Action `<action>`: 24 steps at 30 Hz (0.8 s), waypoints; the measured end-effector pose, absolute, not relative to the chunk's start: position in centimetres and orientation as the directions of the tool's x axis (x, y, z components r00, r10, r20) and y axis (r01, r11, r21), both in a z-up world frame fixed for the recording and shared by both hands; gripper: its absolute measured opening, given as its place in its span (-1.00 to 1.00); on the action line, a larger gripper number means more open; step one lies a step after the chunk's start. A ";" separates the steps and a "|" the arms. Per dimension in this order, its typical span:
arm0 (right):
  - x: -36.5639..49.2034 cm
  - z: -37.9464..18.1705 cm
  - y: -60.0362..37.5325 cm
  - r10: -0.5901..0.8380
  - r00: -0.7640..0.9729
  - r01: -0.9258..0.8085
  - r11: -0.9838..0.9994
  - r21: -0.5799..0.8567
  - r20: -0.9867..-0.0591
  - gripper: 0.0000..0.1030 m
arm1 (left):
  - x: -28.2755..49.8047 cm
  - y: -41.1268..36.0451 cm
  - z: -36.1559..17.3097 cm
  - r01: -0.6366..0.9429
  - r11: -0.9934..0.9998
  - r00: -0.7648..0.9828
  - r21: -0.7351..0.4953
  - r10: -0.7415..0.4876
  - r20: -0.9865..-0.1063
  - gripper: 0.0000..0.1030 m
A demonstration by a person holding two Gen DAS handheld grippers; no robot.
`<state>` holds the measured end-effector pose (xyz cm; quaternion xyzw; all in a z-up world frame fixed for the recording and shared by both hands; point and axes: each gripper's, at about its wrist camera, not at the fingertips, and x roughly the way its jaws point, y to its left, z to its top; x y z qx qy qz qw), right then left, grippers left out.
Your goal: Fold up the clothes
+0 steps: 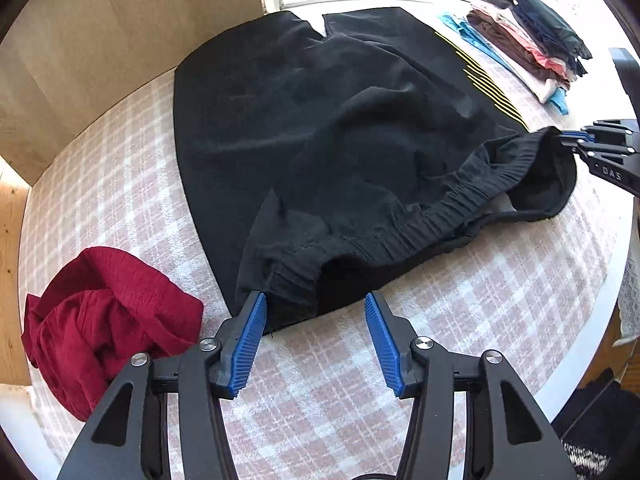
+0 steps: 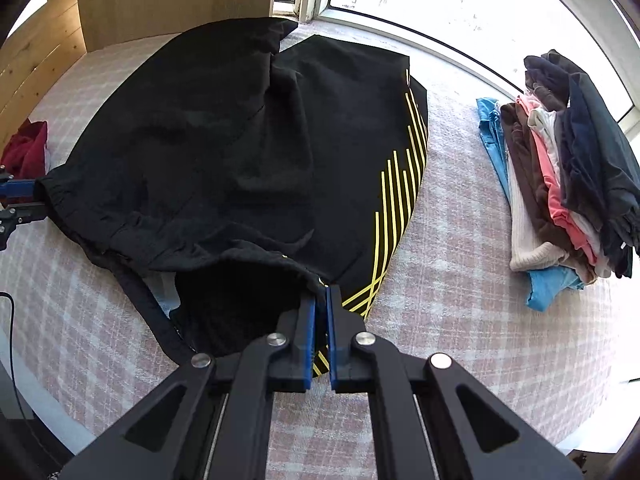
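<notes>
The risk right now sits on the left: the left gripper has its fingers spread wide, one blue pad grazing the waistband corner of the black shorts but pinching nothing, so if the right side lifts or pulls first, the cloth will drag lopsided across the tabletop and the waistband will bunch instead of stretching flat. The right gripper has its fingers closed tight on the other end of the waistband, cloth caught between the pads, the yellow stripes just right of them. A thin pinch on elastic like that could slip under a hard tug, I reckon. Pose: both grippers come in low and nearly level over the plaid cover, pointing forward with the shorts spread out ahead of the fingers, legs farthest away. A red garment lies crumpled just left of the left fingers, close enough to snag; the folded stack sits well right of the right fingers.
</notes>
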<state>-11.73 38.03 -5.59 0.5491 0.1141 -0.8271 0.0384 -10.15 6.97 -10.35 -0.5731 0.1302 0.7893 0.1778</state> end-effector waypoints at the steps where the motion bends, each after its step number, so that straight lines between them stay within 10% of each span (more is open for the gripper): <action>1: -11.8 -5.5 38.0 0.061 -0.398 0.191 -0.970 -0.148 -0.915 -0.90 | -10.7 6.4 -10.3 -0.423 -0.906 -0.269 -0.010 0.136 -0.953 -0.51; 7: -11.8 -4.3 38.0 0.052 -0.425 0.179 -0.974 -0.140 -0.904 -0.90 | -12.2 3.6 -9.1 -0.435 -0.900 -0.241 -0.021 0.139 -0.960 -0.84; 19: -10.1 -7.9 38.9 0.076 -0.336 0.085 -0.990 -0.110 -0.939 -0.53 | -10.8 0.6 -9.0 -0.426 -0.902 -0.179 -0.062 0.152 -0.972 -0.84; 24: -9.2 -7.9 38.6 0.079 -0.339 0.084 -0.990 -0.114 -0.938 -0.48 | -9.1 2.9 -8.5 -0.485 -0.874 -0.212 -0.040 0.161 -0.964 -0.37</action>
